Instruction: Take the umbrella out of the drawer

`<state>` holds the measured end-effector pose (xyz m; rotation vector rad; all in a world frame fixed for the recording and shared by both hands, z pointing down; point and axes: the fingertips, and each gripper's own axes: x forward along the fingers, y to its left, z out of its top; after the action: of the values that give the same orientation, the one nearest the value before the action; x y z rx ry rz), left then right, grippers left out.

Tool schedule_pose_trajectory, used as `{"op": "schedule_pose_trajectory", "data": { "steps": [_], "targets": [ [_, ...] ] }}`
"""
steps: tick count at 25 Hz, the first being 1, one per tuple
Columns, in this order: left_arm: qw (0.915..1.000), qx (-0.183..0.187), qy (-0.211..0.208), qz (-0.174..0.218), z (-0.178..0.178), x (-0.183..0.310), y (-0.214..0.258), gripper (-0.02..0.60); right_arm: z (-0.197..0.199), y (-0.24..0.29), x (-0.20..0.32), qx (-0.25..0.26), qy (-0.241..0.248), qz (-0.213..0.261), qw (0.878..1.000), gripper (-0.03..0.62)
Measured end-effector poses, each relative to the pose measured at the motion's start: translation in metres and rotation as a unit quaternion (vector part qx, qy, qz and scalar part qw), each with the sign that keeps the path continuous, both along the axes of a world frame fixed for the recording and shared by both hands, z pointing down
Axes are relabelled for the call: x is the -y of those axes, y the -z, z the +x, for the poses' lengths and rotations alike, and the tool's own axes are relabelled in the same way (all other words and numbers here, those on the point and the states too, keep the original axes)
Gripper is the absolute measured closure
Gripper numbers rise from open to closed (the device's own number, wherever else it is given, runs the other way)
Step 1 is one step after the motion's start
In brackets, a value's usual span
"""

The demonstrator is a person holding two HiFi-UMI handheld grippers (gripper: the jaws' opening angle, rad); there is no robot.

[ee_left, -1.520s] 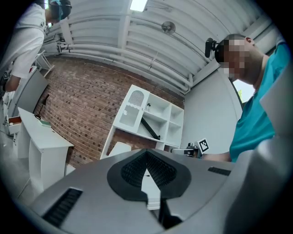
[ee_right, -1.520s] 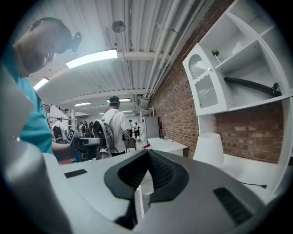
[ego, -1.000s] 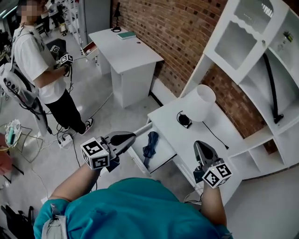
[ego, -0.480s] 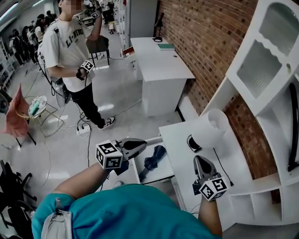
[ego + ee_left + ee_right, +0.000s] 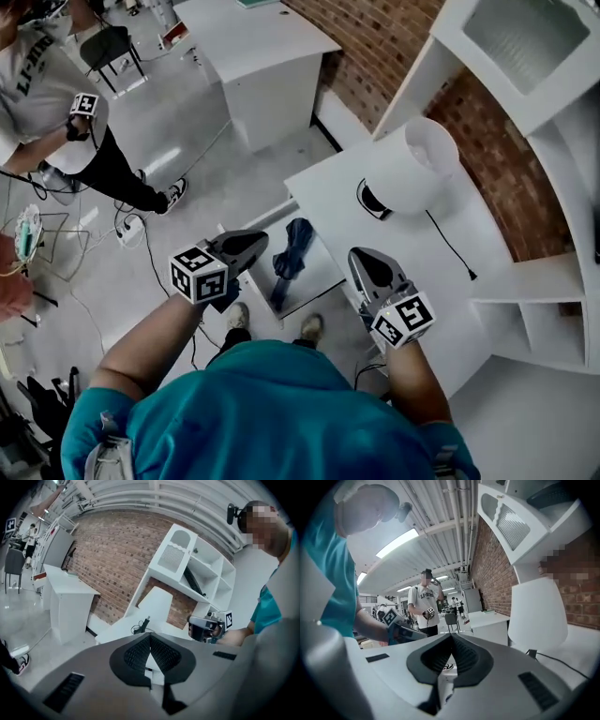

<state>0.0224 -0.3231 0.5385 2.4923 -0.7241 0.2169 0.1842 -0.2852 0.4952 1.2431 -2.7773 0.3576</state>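
Head view: umbrella (image 5: 294, 246) lies folded in the open drawer (image 5: 321, 269), with my left gripper (image 5: 263, 240) just left of the drawer and my right gripper (image 5: 357, 256) just right of it, poised to reach in. Each gripper view shows its jaws clenched on nothing. Both grippers have dropped nearer the drawer than a second ago.

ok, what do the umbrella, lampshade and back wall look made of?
Umbrella: dark blue fabric, matte, soft folds; likely nylon.
Lampshade: white, smooth, matte; plastic or stiff cloth, can't tell.
Wall: red brick, rough, with pale mortar lines.
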Motion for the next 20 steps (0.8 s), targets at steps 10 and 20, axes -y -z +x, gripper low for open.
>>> {"op": "schedule_pose_trajectory", "data": {
  "steps": [10,20],
  "targets": [
    [0.9844,0.086,-0.019,-0.153,0.053,0.016,-0.166,0.568,-0.035,-0.08,-0.013,-0.008,0.035,-0.057,0.998,0.571],
    [0.9462,0.213,-0.004,-0.243,0.062,0.014,-0.307,0.414,-0.03,-0.13,-0.022,0.014,0.027,-0.091,0.995,0.571]
  ]
}}
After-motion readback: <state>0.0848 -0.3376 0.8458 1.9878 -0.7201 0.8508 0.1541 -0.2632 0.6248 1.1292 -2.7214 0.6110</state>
